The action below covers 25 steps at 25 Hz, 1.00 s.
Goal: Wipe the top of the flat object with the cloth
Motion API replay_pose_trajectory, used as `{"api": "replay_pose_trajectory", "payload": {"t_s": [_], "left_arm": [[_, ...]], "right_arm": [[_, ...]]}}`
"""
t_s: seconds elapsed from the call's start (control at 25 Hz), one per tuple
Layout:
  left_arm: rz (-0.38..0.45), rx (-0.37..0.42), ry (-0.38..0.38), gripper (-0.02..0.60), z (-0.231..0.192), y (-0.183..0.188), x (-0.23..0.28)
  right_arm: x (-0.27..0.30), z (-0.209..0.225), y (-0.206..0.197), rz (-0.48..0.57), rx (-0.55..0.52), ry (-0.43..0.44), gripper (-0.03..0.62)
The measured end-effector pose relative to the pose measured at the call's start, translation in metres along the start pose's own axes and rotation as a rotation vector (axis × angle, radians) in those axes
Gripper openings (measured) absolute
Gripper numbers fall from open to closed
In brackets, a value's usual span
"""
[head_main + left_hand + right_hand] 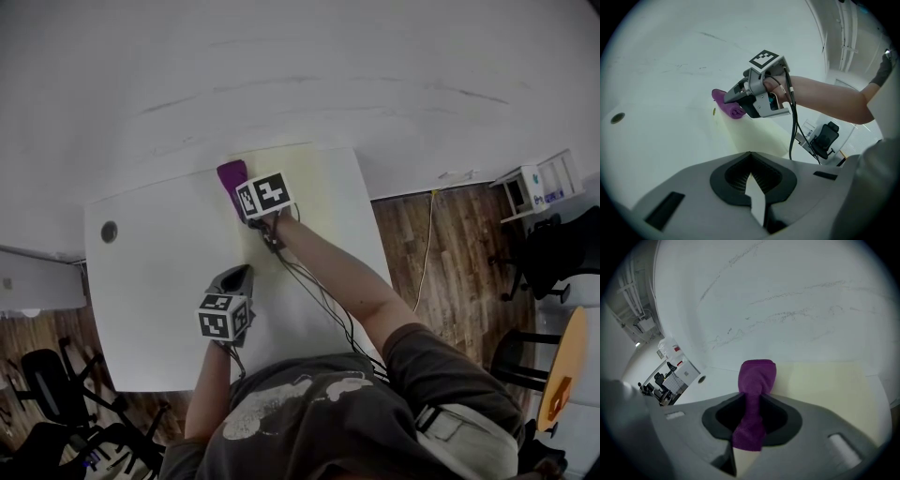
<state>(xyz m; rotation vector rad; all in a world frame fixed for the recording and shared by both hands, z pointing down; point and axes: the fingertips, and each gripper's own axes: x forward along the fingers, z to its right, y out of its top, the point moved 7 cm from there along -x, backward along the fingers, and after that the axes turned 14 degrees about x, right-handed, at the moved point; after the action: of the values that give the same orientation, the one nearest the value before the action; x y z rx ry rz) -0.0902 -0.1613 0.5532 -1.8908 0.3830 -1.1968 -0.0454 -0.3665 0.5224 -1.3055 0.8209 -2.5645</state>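
Observation:
A pale yellow flat sheet [323, 202] lies on the right part of the white table [150, 281]. My right gripper [246, 199] is shut on a rolled purple cloth [232, 175] at the sheet's far left corner. In the right gripper view the cloth [757, 376] runs out between the jaws of the right gripper [752, 404], its end resting at the sheet's [825, 380] edge. My left gripper [234, 278] rests near the sheet's left edge, closer to me. Its jaws [752, 176] are shut with nothing seen between them, and this view looks across the sheet [750, 136] at the cloth [726, 105].
A round cable hole [109, 232] sits in the table's left part. A white wall runs behind the table. Black cables [319, 295] trail from the right gripper along the arm. Office chairs [56, 394] stand on the wooden floor at left, a white shelf unit [539, 183] at right.

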Motion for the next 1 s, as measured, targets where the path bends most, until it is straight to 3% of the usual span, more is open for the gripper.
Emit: {"api": "replay_pose_trajectory", "payload": {"t_s": [0.28,1.0], "left_arm": [[0.0,0.0,0.008,0.002,0.0,0.0,-0.001],[-0.024,0.004,0.014,0.002,0.003,0.003,0.0]], "right_arm": [[-0.011,0.019,-0.002,0.013,0.001,-0.027,0.098],[-0.073,0.115,-0.001,0.078,0.105,-0.157,0.098]]}}
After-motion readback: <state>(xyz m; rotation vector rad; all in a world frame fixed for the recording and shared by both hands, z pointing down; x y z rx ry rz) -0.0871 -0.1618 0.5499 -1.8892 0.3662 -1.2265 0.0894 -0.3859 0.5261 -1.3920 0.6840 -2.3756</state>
